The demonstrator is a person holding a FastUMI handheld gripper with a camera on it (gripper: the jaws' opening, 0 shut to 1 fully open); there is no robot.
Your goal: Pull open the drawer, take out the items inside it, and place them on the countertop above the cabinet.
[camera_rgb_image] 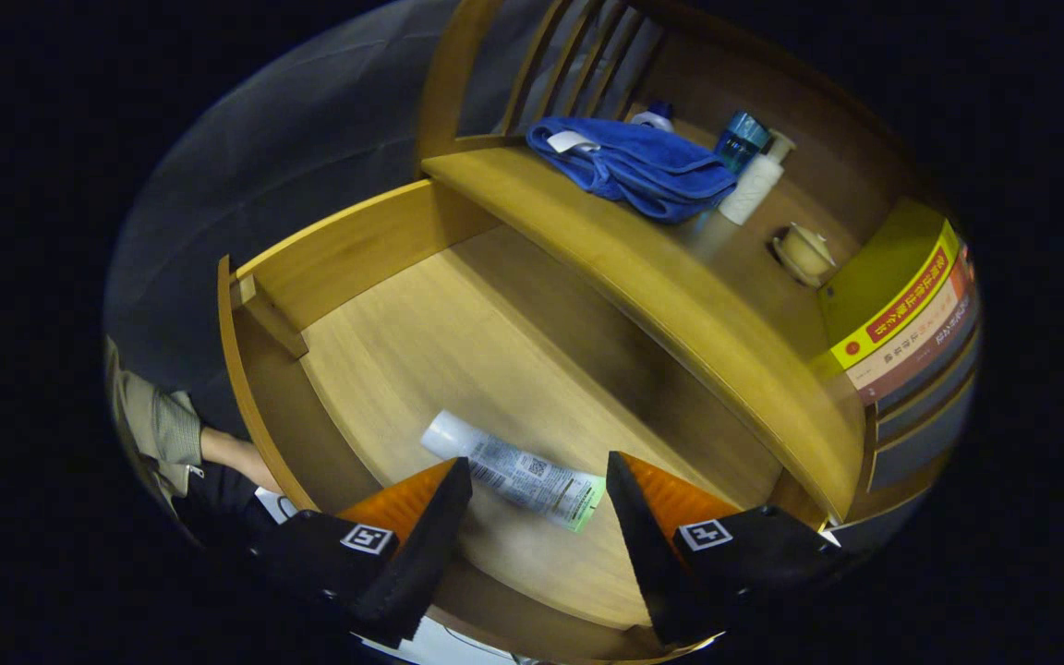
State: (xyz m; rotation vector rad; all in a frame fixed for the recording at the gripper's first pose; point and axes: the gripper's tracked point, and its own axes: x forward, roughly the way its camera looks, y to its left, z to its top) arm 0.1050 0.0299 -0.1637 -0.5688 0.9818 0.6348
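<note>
a: wooden drawer (375,249) is pulled out, one item inside: a white tube (513,471) with a printed label, lying flat on the drawer floor, cap end toward the front wall.
b: gripper?
a: gripper (539,494) hangs over the drawer, fingers spread wide. tube lies across the gap between the tips, closer to the left finger. neither finger presses on it, can't tell if the left tip touches.
b: countertop?
a: countertop (587,231) sits just beyond the drawer. blue towel (634,166) crumpled on it with a white tag on top. beside the towel a white cylinder bottle (752,189), a blue-capped container (741,139) behind that, another small white bottle (652,118) behind the towel. small cream lidded cup (804,251) further along, then a stack of books (911,342), top one yellow.
b: anything unclear?
a: tube's green end sits right by the right fingertip, label too small to make out. a person's sleeve (158,425) and forearm show outside the drawer's front wall, partly cut off. chair back (578,55) behind the counter, slats only partly seen.
</note>
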